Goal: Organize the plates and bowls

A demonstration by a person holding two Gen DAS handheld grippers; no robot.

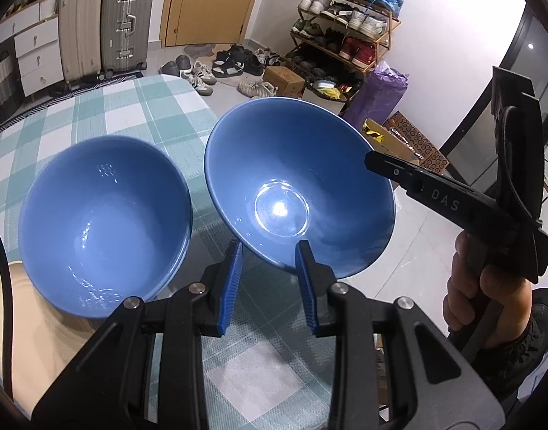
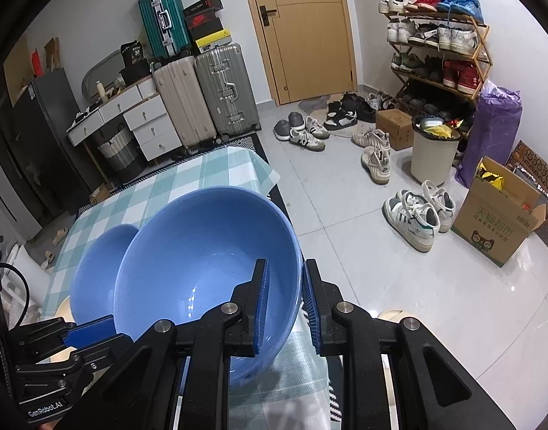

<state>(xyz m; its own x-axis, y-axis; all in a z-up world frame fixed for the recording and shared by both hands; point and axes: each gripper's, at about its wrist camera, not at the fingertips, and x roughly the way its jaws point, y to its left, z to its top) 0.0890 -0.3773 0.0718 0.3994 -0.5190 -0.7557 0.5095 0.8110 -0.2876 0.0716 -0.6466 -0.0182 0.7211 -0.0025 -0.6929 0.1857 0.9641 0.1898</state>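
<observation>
Two blue bowls are over the checked tablecloth [image 1: 137, 107]. One blue bowl [image 1: 102, 222] sits on a beige plate [image 1: 26, 322] at the left. My right gripper [image 2: 286, 304] is shut on the rim of the second blue bowl [image 2: 202, 279] and holds it tilted above the table; this bowl [image 1: 295, 186] and the right gripper [image 1: 385, 165] also show in the left wrist view. My left gripper [image 1: 270, 283] is open and empty, just below the held bowl's near edge. It shows in the right wrist view [image 2: 84, 329] beside the bowl.
The table's right edge [image 2: 277, 193] drops to a tiled floor with loose shoes [image 2: 414, 215], a cardboard box [image 2: 496, 222] and a bin [image 2: 431, 154]. Suitcases [image 2: 206, 96], drawers and a shoe rack [image 2: 442, 43] stand by the far wall.
</observation>
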